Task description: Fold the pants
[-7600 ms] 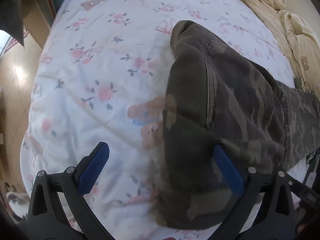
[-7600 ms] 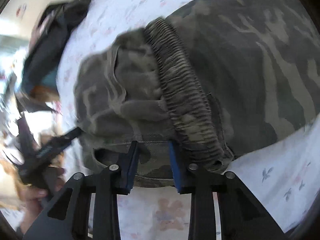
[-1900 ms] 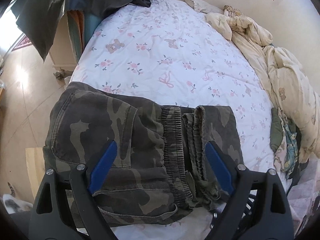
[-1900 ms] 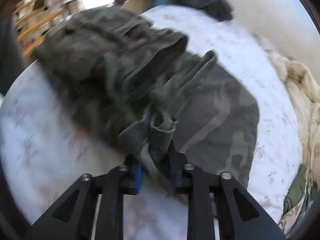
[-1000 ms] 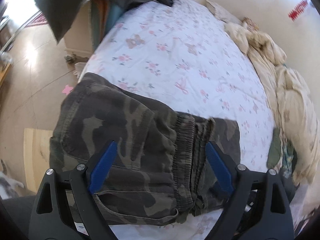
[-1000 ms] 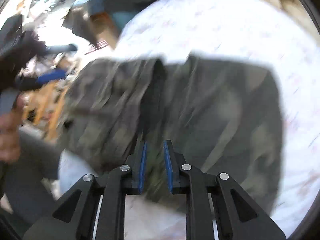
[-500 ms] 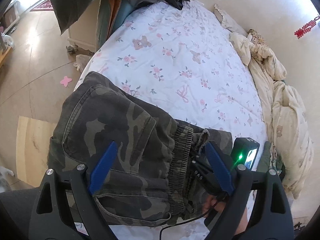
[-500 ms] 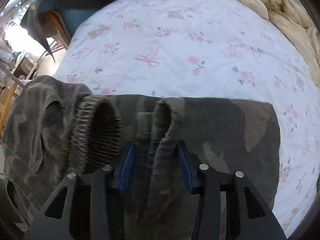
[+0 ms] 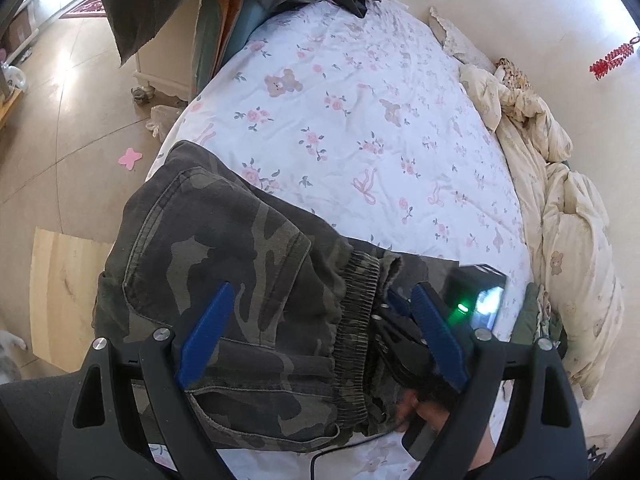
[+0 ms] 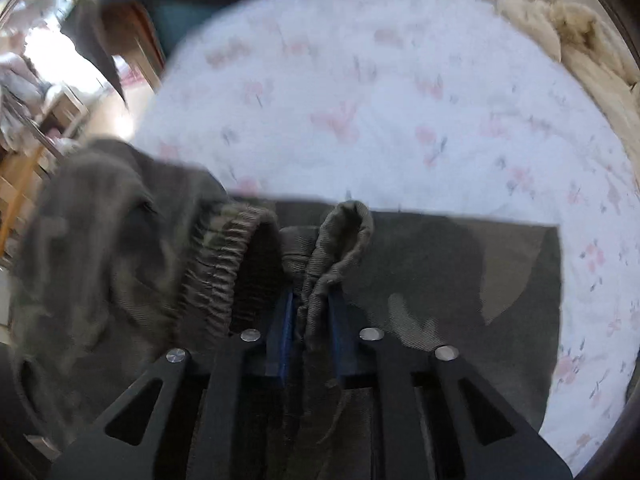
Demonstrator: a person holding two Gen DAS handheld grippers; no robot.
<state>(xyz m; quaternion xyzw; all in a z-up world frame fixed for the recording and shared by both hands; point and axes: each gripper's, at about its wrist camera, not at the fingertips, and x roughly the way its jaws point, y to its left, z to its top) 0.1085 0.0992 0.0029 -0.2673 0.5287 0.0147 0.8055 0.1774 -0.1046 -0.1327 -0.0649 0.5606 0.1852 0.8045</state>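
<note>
Left wrist view looks down on camouflage pants (image 9: 224,264) lying folded at the near edge of a bed (image 9: 360,128) covered with a white sheet printed with pink flowers and bears. The left claw (image 9: 320,340) hangs over the pants with its blue pads spread wide and nothing pressed between them. One pad sits above the pocket area, the other above the hem side. The ribbed elastic waistband (image 9: 356,320) runs between the two pads. Just beyond the right-hand pad, the right claw (image 9: 394,314) shows as a dark body with a green light, held by a hand (image 9: 424,408) at the lower edge. A cream quilt (image 9: 568,216) is bunched along the far side of the bed.

Right wrist view is somewhat blurred. The right claw (image 10: 310,316) has just been closing and now pinches a raised fold of the pants (image 10: 440,280) between its blue pads, the fabric standing up in a loop (image 10: 348,220) beyond them. The waistband (image 10: 224,264) curls just left of that fold.
</note>
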